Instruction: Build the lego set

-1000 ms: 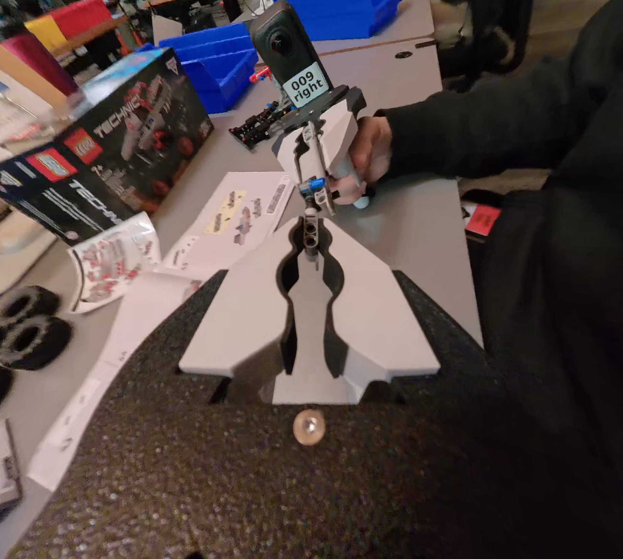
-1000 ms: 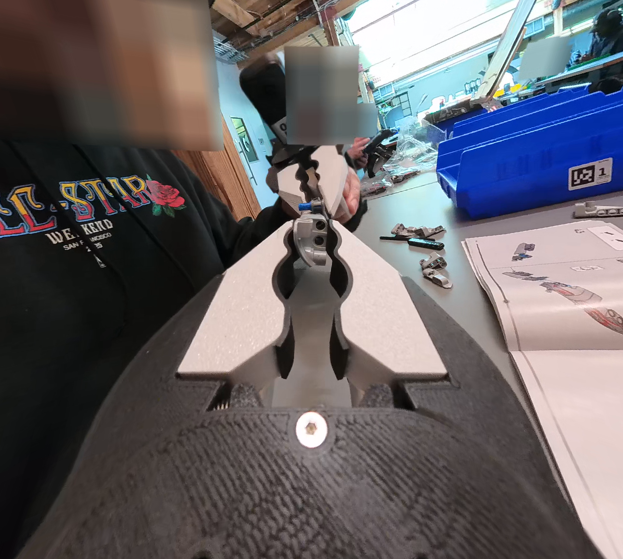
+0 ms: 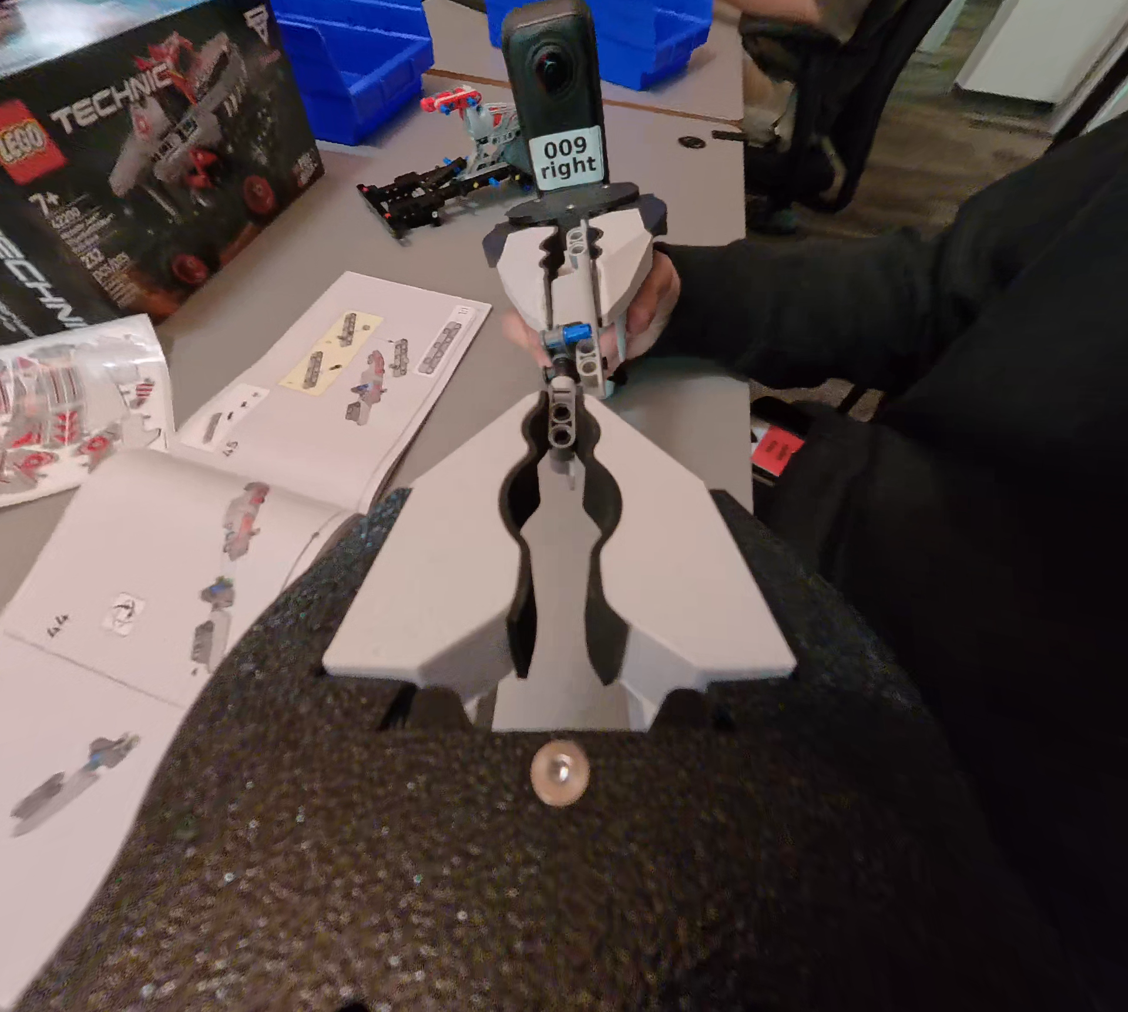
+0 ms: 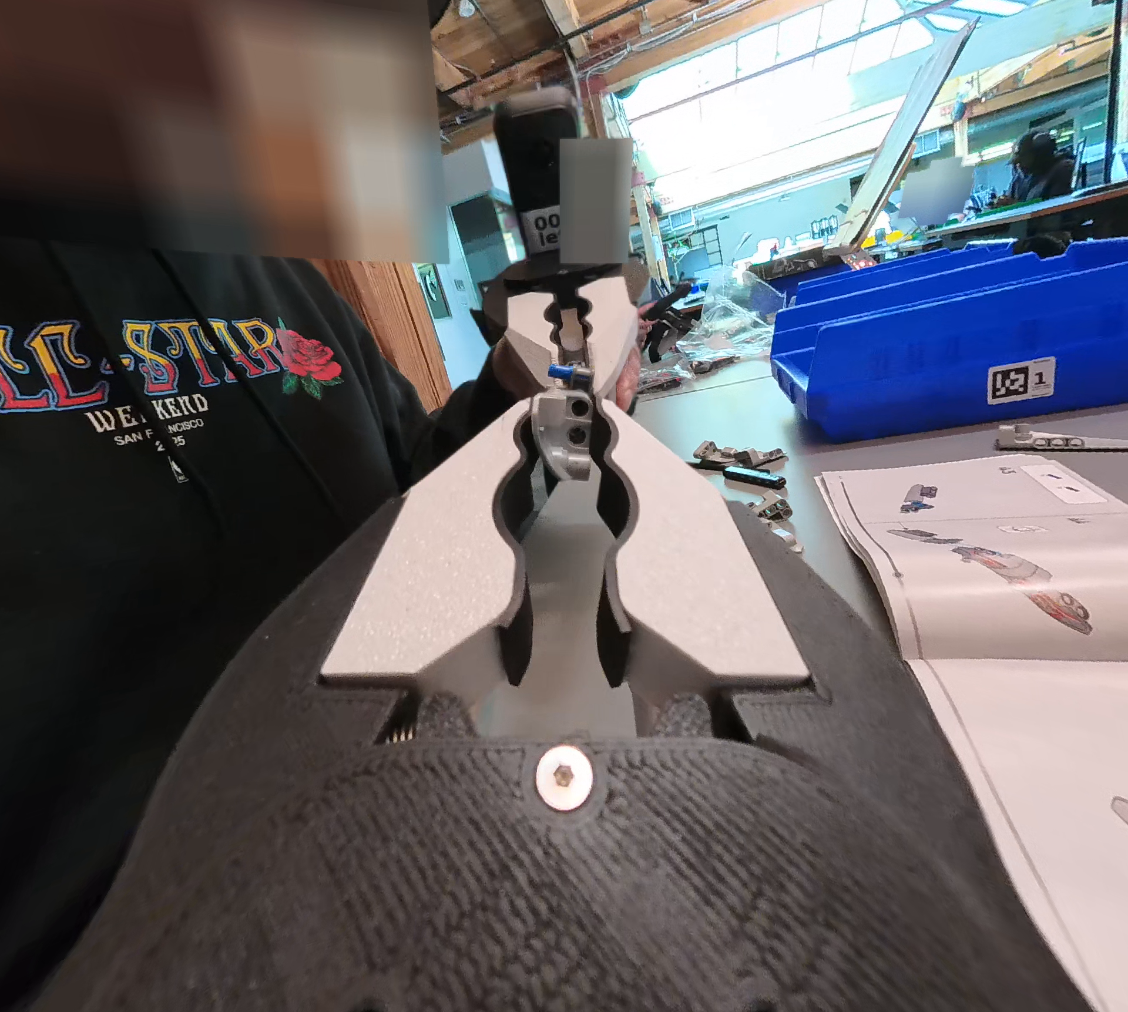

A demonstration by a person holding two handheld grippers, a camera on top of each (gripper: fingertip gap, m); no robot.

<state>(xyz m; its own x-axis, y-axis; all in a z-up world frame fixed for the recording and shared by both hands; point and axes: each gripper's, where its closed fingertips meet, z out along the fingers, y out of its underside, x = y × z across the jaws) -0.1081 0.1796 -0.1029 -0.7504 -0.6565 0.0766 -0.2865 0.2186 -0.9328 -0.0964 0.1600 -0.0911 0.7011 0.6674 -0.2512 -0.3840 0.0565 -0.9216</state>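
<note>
Lego set build stands incomplete: black chassis (image 3: 439,195) rests on desk (image 3: 671,171) behind the open instruction booklet (image 3: 342,372), while left claw (image 3: 563,421) pinches a grey beam (image 3: 561,418) and right claw (image 4: 564,433) pinches a grey pinned piece (image 4: 564,436), unjoined.

Booklet (image 3: 342,409) on table (image 3: 665,140), box (image 3: 134,128) behind, bins (image 3: 360,49) perhaps farthest.

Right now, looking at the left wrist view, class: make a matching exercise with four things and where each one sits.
Things:
1. grey beam
2. blue pin
3. set box
4. blue bins

Places:
A. far side of the table
B. clamped in the left gripper
C. table's left, beside the booklet
D. on the part in the right gripper

Pairs: 1-B, 2-D, 3-C, 4-A
</note>
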